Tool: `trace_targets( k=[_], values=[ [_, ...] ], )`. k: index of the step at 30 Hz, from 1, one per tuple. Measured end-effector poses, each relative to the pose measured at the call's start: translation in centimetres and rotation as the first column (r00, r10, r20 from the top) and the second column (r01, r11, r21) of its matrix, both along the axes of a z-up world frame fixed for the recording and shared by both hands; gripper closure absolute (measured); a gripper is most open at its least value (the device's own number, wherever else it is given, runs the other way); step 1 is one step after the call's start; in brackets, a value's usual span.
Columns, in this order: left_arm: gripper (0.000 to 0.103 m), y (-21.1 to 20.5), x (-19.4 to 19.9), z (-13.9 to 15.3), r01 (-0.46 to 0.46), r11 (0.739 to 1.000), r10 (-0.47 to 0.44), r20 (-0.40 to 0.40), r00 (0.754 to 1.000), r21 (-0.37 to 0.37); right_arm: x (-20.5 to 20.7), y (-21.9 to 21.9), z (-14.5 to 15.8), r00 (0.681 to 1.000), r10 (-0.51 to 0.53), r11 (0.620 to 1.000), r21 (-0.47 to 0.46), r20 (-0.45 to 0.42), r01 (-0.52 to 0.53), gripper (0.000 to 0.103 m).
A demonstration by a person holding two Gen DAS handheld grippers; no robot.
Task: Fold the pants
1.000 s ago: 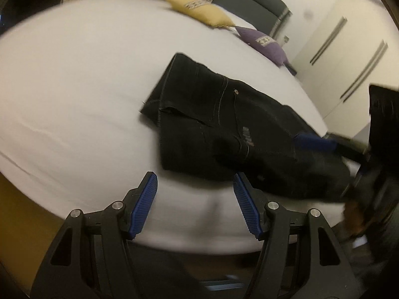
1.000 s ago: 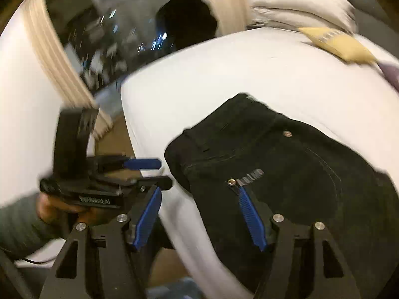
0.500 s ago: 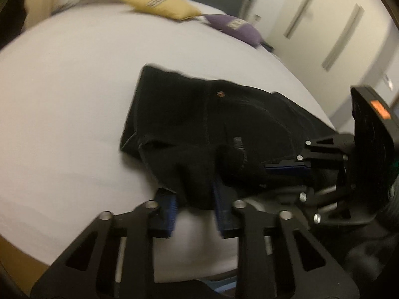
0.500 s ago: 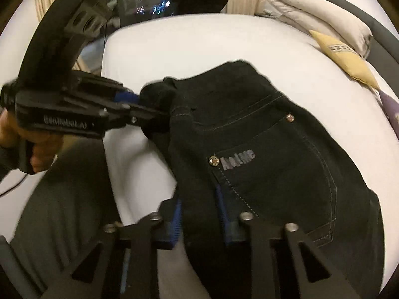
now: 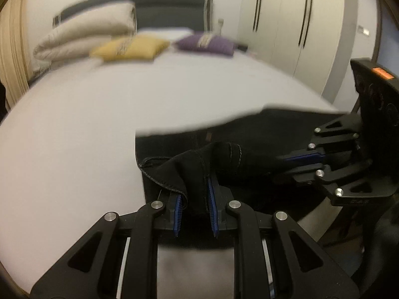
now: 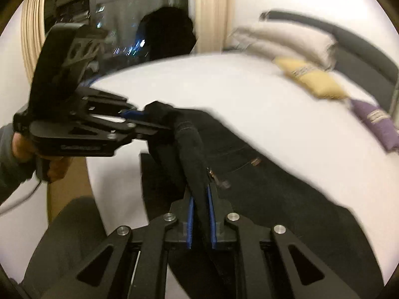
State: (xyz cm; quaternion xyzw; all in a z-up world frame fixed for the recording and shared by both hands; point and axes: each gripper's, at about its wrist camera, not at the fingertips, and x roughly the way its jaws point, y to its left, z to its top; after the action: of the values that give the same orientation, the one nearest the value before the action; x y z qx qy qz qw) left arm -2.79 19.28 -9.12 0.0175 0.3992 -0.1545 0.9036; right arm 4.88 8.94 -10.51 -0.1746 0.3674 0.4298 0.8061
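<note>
Your left gripper (image 5: 195,205) pinches pants (image 5: 239,149) edge between blue pads (image 5: 212,199). Your right gripper (image 6: 200,218) clamps same raised edge. Rest of pants lies on bed (image 5: 99,124), near its front edge.

Right gripper (image 6: 200,220) clamped on a raised fold of black pants (image 6: 261,186), cloth pinched between blue fingers (image 6: 190,221). Ahead-left of the fingers, left gripper (image 6: 139,118) gripping the same edge above the white bed (image 6: 249,94).
</note>
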Motion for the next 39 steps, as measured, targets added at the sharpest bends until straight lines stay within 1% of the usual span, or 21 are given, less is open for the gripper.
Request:
trace_targets(
  k=[2, 4, 6, 9, 13, 15, 16, 18, 19, 20, 22, 23, 25, 28, 30, 32, 33, 34, 35, 37, 39],
  values=[
    [0.08, 1.5, 0.6, -4.3, -0.026, 0.999, 0.021, -0.119, 0.993, -0.044, -0.6, 1.9, -3.7, 0.988, 0.056, 0.99, -0.12, -0.142, -0.073, 0.086],
    [0.075, 2.6, -0.1, -6.3, -0.056, 0.992, 0.04, -0.146, 0.988, -0.109, -2.0, 1.6, -4.4, 0.988, 0.063, 0.992, -0.096, -0.144, -0.077, 0.076],
    [0.062, 3.0, -1.1, -5.6, -0.072, 0.99, 0.055, -0.131, 0.99, -0.125, -2.3, 0.8, -4.1, 0.977, 0.07, 0.996, -0.045, -0.2, -0.081, 0.071],
    [0.04, 3.4, -2.1, -5.0, -0.058, 0.996, 0.048, -0.13, 0.99, -0.074, -1.9, -0.6, -3.9, 0.94, 0.121, 0.992, 0.012, -0.318, -0.123, 0.071],
    [0.033, 4.6, -2.5, -3.8, -0.058, 0.997, 0.049, -0.148, 0.988, -0.057, -0.8, -2.8, -2.4, 0.927, 0.111, 0.994, 0.061, -0.358, -0.095, 0.071],
    [0.033, 5.3, -2.3, -3.2, -0.098, 0.994, 0.104, -0.143, 0.984, 0.046, 0.2, -3.5, -2.3, 0.928, 0.09, 0.994, 0.087, -0.361, -0.063, 0.071],
    [0.033, 5.9, -2.1, -3.2, -0.148, 0.98, 0.167, -0.154, 0.974, 0.13, 0.6, -3.9, -2.1, 0.929, 0.077, 0.994, 0.105, -0.362, -0.041, 0.071],
    [0.033, 7.0, -2.4, -2.4, -0.218, 0.955, 0.249, -0.146, 0.957, 0.201, 1.2, -4.2, -2.8, 0.924, 0.053, 0.993, 0.12, -0.378, -0.007, 0.071],
    [0.035, 7.6, -2.8, -1.8, -0.25, 0.949, 0.276, -0.127, 0.953, 0.192, 1.3, -4.2, -3.5, 0.92, 0.044, 0.993, 0.116, -0.39, 0.001, 0.071],
    [0.036, 7.9, -3.1, -0.7, -0.272, 0.953, 0.287, -0.11, 0.952, 0.131, 1.4, -3.9, -4.6, 0.915, 0.033, 0.995, 0.097, -0.402, 0.006, 0.071],
    [0.035, 6.8, -3.9, 2.1, -0.235, 0.971, 0.234, -0.032, 0.972, -0.042, 0.2, -3.4, -6.1, 0.903, 0.023, 0.999, 0.049, -0.429, -0.002, 0.07],
    [0.033, 5.0, -3.8, 3.2, -0.185, 0.978, 0.187, 0.014, 0.982, -0.096, -0.4, -3.2, -6.3, 0.915, 0.021, 0.999, 0.051, -0.403, 0.0, 0.065],
    [0.033, 2.1, -2.3, 3.6, -0.156, 0.982, 0.16, 0.033, 0.987, -0.104, -0.7, -3.3, -5.4, 0.91, 0.046, 0.996, 0.088, -0.413, -0.011, 0.058],
    [0.033, -1.9, 2.5, 1.3, -0.126, 0.977, 0.125, -0.017, 0.992, -0.171, -0.1, -5.3, -3.6, 0.887, 0.054, 0.978, 0.204, -0.459, 0.045, 0.058],
    [0.033, -4.6, 5.0, -0.8, -0.105, 0.984, 0.096, -0.072, 0.993, -0.141, 0.9, -8.4, -2.8, 0.886, 0.003, 0.952, 0.273, -0.464, 0.14, 0.058],
    [0.033, -7.8, 5.8, -4.4, -0.074, 0.996, 0.066, -0.133, 0.989, -0.056, 2.6, -14.3, -3.9, 0.834, -0.11, 0.896, 0.309, -0.541, 0.319, 0.058],
    [0.033, -8.9, 6.7, -6.9, -0.068, 0.998, 0.069, -0.198, 0.978, 0.014, 2.9, -16.2, -4.8, 0.811, -0.15, 0.879, 0.299, -0.566, 0.371, 0.058],
    [0.032, -9.8, 7.0, -8.1, -0.073, 0.997, 0.077, -0.197, 0.977, 0.029, 3.1, -19.9, -6.4, 0.766, -0.244, 0.85, 0.249, -0.595, 0.465, 0.058],
    [0.032, -9.6, 6.6, -8.2, -0.087, 0.996, 0.087, -0.153, 0.984, 0.006, 2.9, -22.2, -7.4, 0.741, -0.296, 0.834, 0.216, -0.603, 0.508, 0.065],
    [0.032, -9.4, 6.7, -7.9, -0.107, 0.994, 0.108, -0.166, 0.98, 0.011, 1.4, -29.6, -9.0, 0.684, -0.366, 0.75, 0.236, -0.631, 0.618, 0.084],
    [0.033, -9.8, 6.3, -5.9, -0.16, 0.983, 0.17, -0.121, 0.978, 0.092, -0.1, -35.6, -9.6, 0.614, -0.442, 0.654, 0.234, -0.654, 0.72, 0.09]
  ],
)
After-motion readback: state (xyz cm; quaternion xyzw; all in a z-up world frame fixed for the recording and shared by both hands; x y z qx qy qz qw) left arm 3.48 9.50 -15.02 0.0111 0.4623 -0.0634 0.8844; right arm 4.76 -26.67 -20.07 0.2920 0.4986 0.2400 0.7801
